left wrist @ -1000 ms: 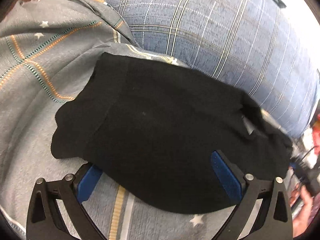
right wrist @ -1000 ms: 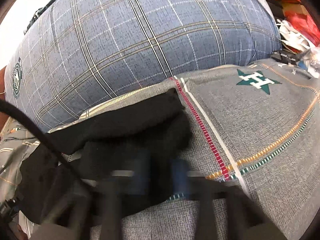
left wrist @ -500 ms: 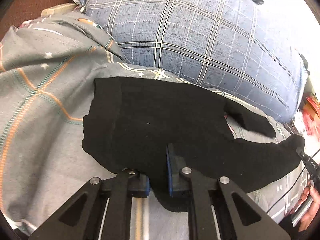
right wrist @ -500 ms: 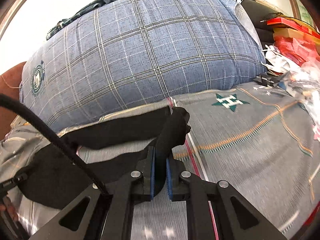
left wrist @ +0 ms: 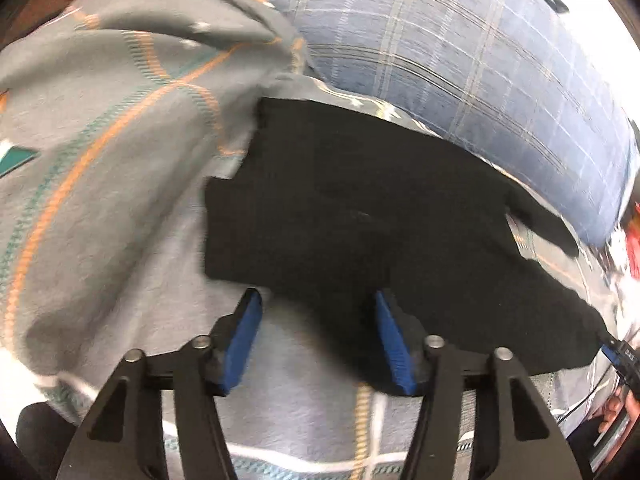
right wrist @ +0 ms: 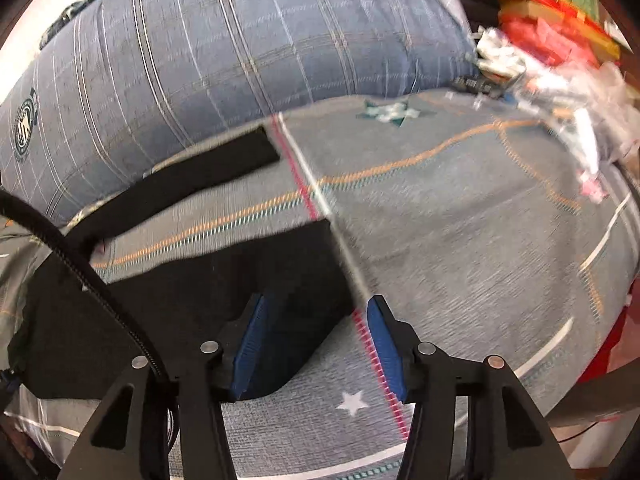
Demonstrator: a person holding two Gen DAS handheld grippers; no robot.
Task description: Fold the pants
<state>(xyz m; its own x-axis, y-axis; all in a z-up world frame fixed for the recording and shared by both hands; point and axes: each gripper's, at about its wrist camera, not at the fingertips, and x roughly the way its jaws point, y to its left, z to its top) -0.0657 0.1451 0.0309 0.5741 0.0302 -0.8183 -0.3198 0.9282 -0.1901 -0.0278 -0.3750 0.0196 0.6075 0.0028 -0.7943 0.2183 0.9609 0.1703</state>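
Black pants (left wrist: 360, 208) lie spread on the grey patterned bedspread (left wrist: 100, 208), waist end to the left, legs running right. My left gripper (left wrist: 318, 320) stands at the pants' near edge. Its jaws are opening, and the cloth's hem lies loose between the blue pads (left wrist: 244, 340) without being pinched. In the right wrist view the two legs lie apart: the far leg (right wrist: 208, 172) and the near leg (right wrist: 224, 280). My right gripper (right wrist: 316, 344) is over the near leg's end, jaws opening, with the cloth slack beside the left pad.
A big blue plaid pillow (right wrist: 240, 48) lies right behind the pants. Red boxes and plastic clutter (right wrist: 552, 52) pile up at the bed's far right. A black cable (right wrist: 80, 248) crosses the right wrist view. A hand (left wrist: 624, 420) shows at the left wrist view's lower right.
Half a second ago both grippers were shut on the black cloth. Now both have let go with pads apart, and the pants lie flatter with the legs stretched out.
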